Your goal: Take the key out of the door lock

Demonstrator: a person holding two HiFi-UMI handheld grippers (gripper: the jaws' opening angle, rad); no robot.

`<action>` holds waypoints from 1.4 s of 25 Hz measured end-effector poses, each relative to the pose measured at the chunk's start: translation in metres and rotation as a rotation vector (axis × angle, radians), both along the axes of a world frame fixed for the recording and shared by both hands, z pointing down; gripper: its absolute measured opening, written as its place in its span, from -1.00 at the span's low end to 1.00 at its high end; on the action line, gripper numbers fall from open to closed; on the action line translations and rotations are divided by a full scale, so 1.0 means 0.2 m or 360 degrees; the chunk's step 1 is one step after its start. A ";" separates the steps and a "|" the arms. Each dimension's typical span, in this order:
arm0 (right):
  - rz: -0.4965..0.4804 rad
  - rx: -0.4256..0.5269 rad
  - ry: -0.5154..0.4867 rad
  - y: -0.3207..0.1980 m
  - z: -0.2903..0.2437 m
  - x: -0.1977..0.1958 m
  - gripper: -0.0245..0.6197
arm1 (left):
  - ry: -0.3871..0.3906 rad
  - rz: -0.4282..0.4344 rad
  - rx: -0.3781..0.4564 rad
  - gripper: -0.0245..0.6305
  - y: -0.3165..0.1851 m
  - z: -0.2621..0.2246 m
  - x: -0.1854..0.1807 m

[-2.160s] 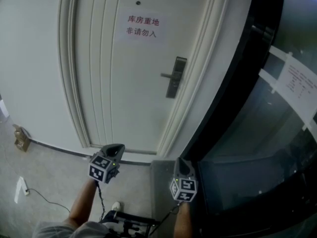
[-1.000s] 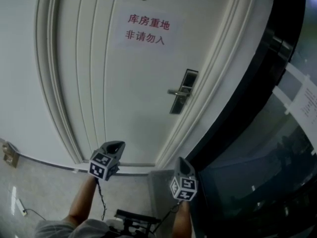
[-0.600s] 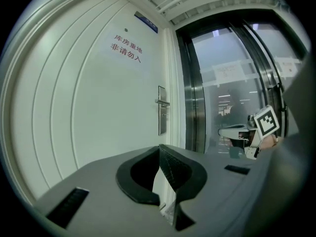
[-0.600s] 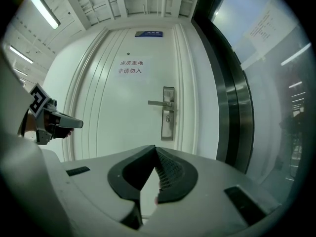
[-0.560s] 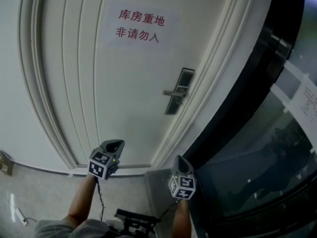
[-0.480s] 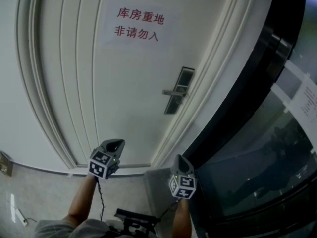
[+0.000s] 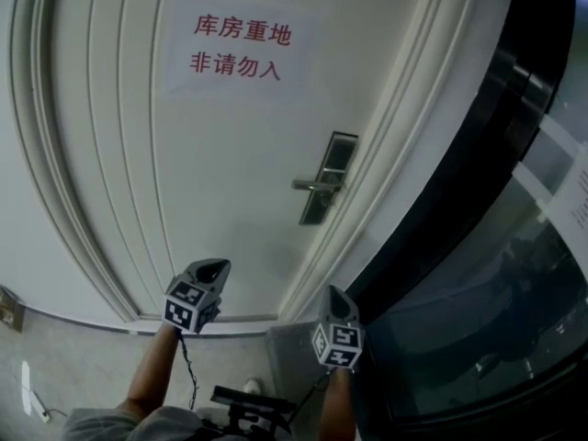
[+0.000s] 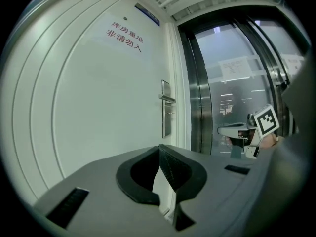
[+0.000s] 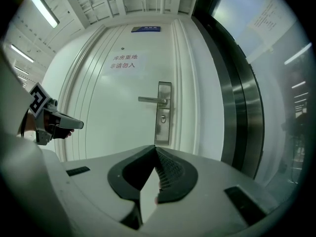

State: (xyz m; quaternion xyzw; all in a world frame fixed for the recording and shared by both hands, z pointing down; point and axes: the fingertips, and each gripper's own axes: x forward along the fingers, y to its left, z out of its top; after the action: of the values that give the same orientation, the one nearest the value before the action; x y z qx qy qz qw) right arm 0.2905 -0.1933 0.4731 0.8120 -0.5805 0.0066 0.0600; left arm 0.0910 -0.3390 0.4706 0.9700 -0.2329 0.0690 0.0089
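Note:
A white door [image 7: 230,154] carries a silver lock plate [image 7: 328,177] with a lever handle [image 7: 310,186]. In the right gripper view the lock plate [image 9: 164,112] shows a small keyhole spot [image 9: 163,118] under the handle [image 9: 151,100]; the key is too small to make out. In the left gripper view a tiny stub [image 8: 169,113] sticks out of the plate [image 8: 167,110]. My left gripper [image 7: 213,266] and right gripper [image 7: 333,294] are held low, well short of the door. Both are shut with nothing between their jaws.
A paper sign with red characters [image 7: 241,46] hangs on the door. A dark metal frame [image 7: 459,154] and glass wall [image 7: 514,274] with taped notices run along the right. A cable [image 7: 188,375] hangs beside the person's left arm.
The door and lock have grown larger and shifted slightly left in the head view as the person comes nearer. Both grippers stay low, shut, in the same pose.

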 end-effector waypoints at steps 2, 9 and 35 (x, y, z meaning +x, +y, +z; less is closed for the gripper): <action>-0.0010 0.0001 -0.0003 -0.05 -0.02 0.06 -0.92 | -0.0003 -0.0015 -0.0001 -0.95 -0.04 -0.01 0.05; -0.0083 -0.0001 0.0019 -0.23 -0.05 0.22 -0.92 | -0.0007 -0.0081 -0.0002 -0.95 -0.17 -0.04 0.19; -0.0262 -0.0034 0.0220 -0.71 -0.20 0.46 -0.92 | -0.0018 -0.0235 -0.0047 -0.95 -0.48 -0.02 0.33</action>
State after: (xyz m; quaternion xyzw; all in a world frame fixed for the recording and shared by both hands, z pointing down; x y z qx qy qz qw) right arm 0.3829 -0.3354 0.4331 0.7594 -0.6396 -0.0482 0.1089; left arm 0.1566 -0.4341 0.4667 0.9495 -0.3029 0.0771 0.0268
